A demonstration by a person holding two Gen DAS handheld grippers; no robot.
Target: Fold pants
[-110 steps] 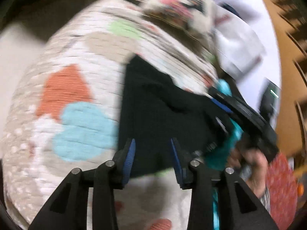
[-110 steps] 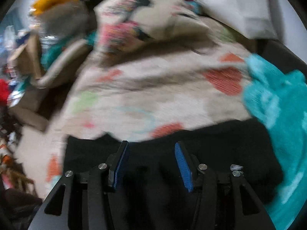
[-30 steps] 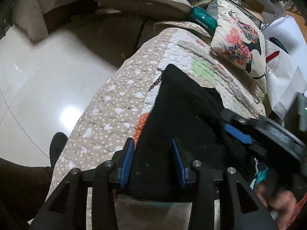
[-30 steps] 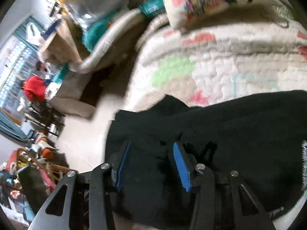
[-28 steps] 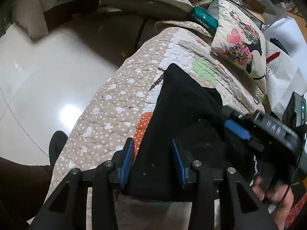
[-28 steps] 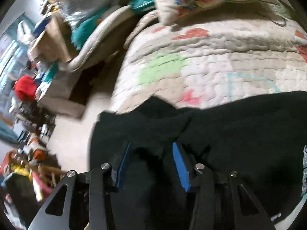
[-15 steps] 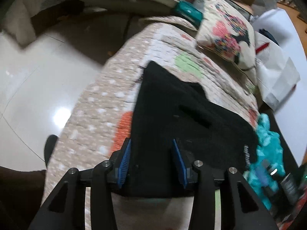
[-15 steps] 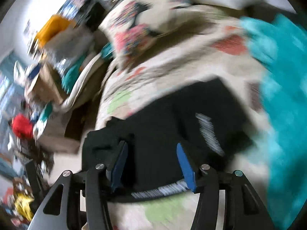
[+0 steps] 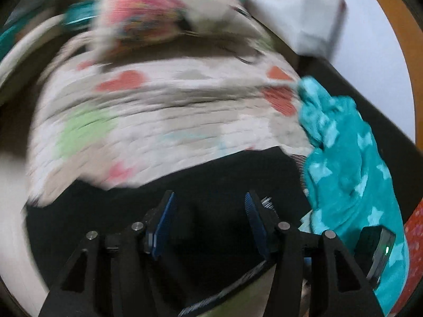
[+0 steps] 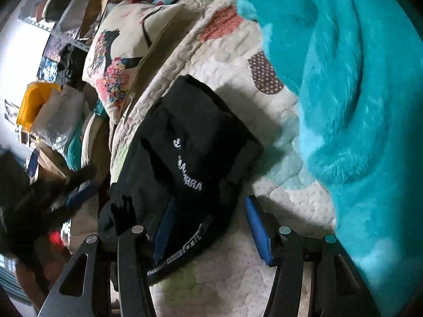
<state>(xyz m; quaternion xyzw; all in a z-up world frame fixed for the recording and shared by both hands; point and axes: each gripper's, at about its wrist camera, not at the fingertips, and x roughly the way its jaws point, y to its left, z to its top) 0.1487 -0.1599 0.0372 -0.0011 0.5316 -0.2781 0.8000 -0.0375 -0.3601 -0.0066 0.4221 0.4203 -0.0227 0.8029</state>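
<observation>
The black pants (image 10: 190, 145) lie folded on the patchwork quilt (image 10: 264, 121), white lettering up and the printed waistband (image 10: 185, 248) at the near end. My right gripper (image 10: 210, 224) is open low over that end. The waistband lies between its blue pads and reaches the left pad (image 10: 164, 227), while the right pad (image 10: 257, 229) hangs over bare quilt. In the blurred left wrist view the pants (image 9: 211, 185) fill the bottom. My left gripper (image 9: 210, 216) is over them with its jaws opening. Black cloth lies under the gap and nothing is pinched.
A teal fleece blanket (image 10: 357, 105) with pale stars (image 9: 343, 171) crowds the pants' right side. A floral cushion (image 10: 119, 60) and a white bag (image 9: 298, 8) lie at the quilt's far end. Boxes and bags (image 10: 47, 111) are piled beside the bed on the left.
Both pairs of jaws stand wider than a second ago. The left wrist view swung from the floor side of the bed toward the teal blanket. The right wrist view rolled and now looks along the folded pants.
</observation>
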